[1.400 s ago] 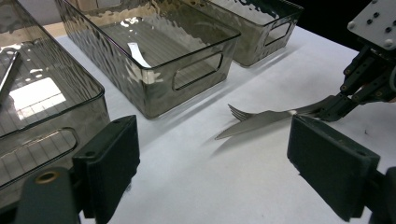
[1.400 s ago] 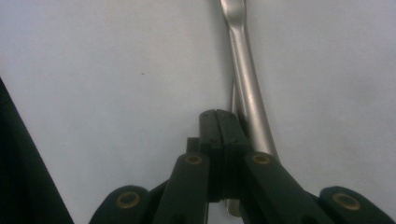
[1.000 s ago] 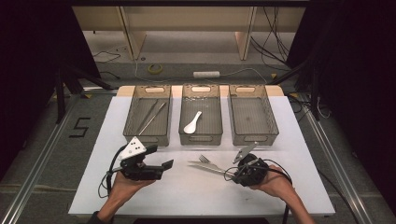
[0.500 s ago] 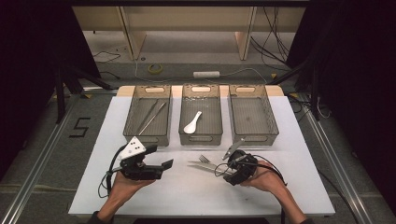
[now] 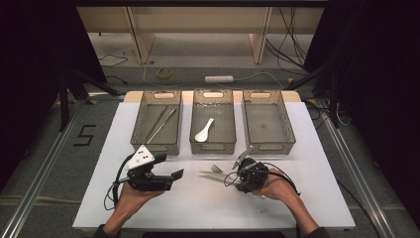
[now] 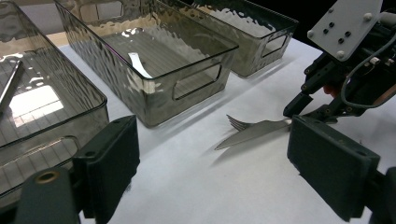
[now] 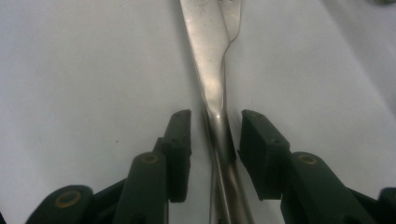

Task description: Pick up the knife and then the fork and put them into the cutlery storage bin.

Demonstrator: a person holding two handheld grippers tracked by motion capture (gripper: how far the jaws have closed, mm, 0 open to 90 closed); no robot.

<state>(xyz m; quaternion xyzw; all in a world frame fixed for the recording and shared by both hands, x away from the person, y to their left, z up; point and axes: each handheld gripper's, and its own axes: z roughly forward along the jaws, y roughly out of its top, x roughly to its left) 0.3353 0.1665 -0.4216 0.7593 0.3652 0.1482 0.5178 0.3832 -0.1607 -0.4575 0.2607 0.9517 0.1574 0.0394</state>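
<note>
A metal knife (image 5: 210, 175) and fork (image 5: 216, 169) lie together on the white table top, in front of the middle bin. My right gripper (image 5: 232, 177) is open and low over their handles. In the right gripper view the jaws stand one on each side of the knife (image 7: 205, 56) and fork (image 7: 232, 18) handles, with a small gap on either side. My left gripper (image 5: 171, 178) is held at the front left, wide open and holding nothing. The left gripper view shows the knife (image 6: 252, 132), the fork tines (image 6: 236, 123) and the other gripper (image 6: 345, 79) beyond them.
Three smoky clear bins stand in a row at the back of the table. The left bin (image 5: 141, 130) holds long metal tongs (image 5: 161, 124). A white spoon (image 5: 204, 130) lies in the middle bin (image 5: 213, 146). Nothing lies in the right bin (image 5: 289, 130).
My right gripper has moved left along the table, and its jaws now straddle the knife and fork handles. The left gripper has stayed in place.
</note>
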